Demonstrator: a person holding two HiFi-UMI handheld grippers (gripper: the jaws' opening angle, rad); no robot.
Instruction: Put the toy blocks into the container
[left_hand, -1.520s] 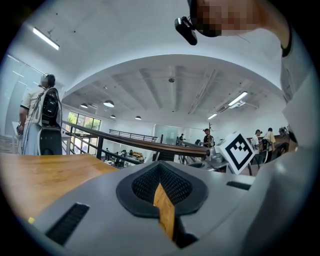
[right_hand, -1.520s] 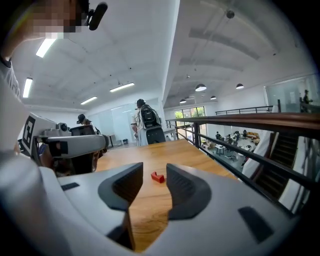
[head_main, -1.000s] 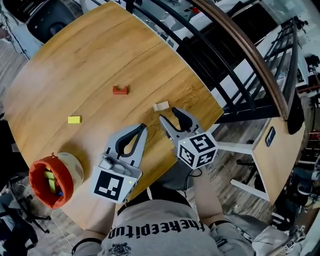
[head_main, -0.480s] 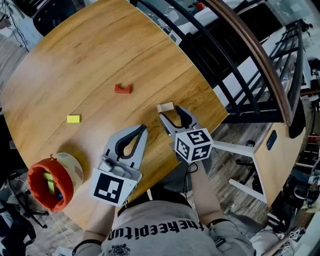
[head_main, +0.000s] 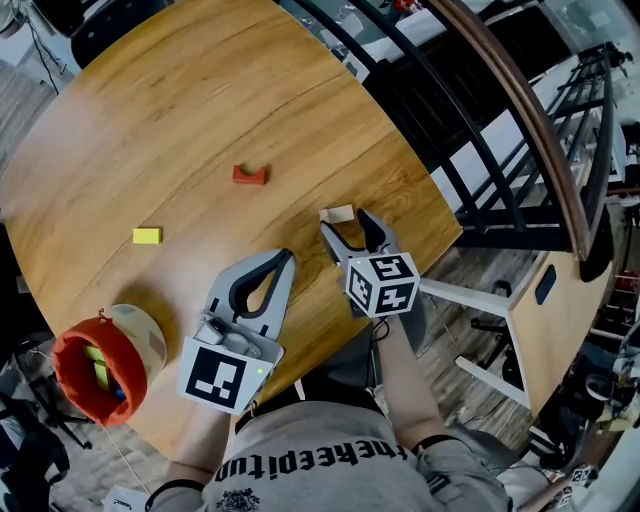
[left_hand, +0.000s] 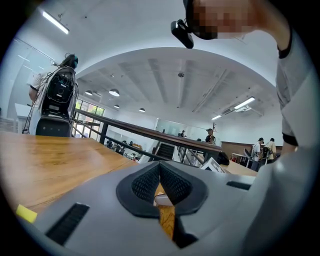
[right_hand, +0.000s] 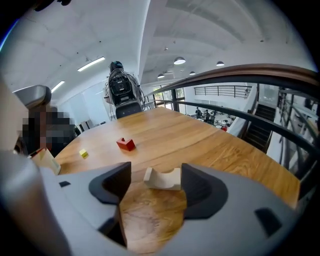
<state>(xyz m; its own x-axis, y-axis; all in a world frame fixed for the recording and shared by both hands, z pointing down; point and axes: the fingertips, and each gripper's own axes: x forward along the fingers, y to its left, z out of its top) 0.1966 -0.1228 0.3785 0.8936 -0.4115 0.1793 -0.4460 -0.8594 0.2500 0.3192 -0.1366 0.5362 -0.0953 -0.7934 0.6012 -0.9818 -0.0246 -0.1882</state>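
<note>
Round wooden surface (head_main: 150, 120); right gripper (head_main: 346, 224) jaws just opening wide, pale arch block (right_hand: 161, 180) between them; left gripper (head_main: 286, 255) jaws clenched together, empty

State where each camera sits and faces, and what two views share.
Head view: on the head, steeply down at the table; torso, left tongs, right tongs.
Left gripper view: on the left tongs, level across the table; shut jaws, a sleeve.
Right gripper view: on the right tongs, tilted down; jaws, just opened wider, flank the beige block.
Head and right views share the red block.
</note>
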